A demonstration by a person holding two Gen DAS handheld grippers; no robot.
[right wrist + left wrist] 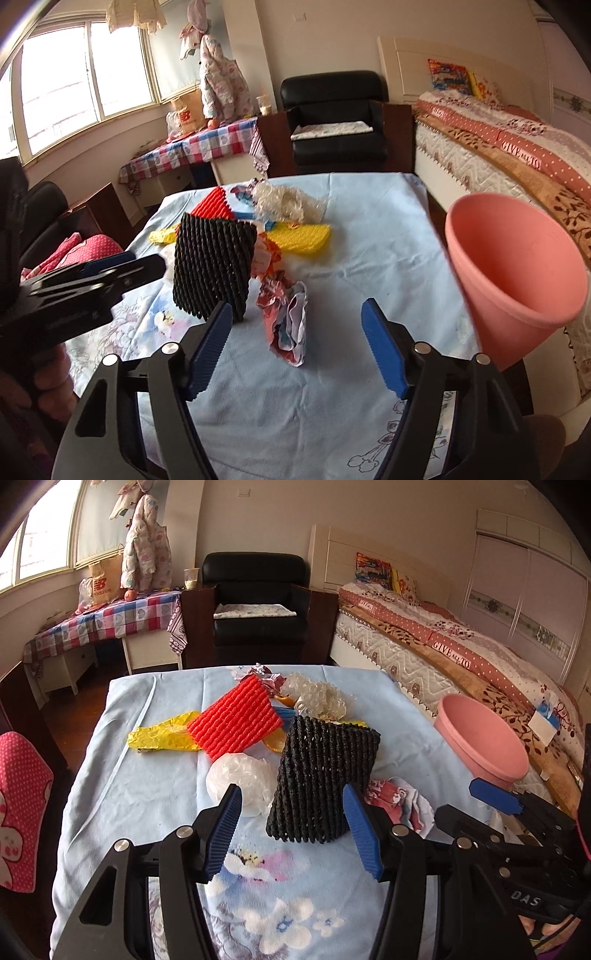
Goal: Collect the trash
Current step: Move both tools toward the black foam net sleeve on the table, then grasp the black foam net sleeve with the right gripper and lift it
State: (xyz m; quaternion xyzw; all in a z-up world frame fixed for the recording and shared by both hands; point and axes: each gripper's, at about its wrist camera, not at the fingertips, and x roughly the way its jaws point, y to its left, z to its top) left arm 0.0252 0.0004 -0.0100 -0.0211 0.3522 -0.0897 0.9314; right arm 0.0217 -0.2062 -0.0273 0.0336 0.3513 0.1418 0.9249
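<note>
Trash lies piled on a table with a light blue cloth [147, 775]. A black foam net [325, 779] stands upright nearest me; it also shows in the right wrist view [214, 266]. Behind it lie a red foam net [236, 720], a yellow wrapper [162, 736], clear plastic [240, 775] and bubble wrap [317, 698]. A crumpled red and white paper [288, 325] lies beside the black net. My left gripper [291, 812] is open, its jaws either side of the black net's base. My right gripper [295, 332] is open just before the crumpled paper. A pink bin [517, 280] stands at the table's right edge.
A bed [461, 653] runs along the right side. A black armchair [258, 602] stands behind the table. A checked-cloth side table [110, 620] is by the window at left. A red dotted cushion [18, 805] sits at the near left.
</note>
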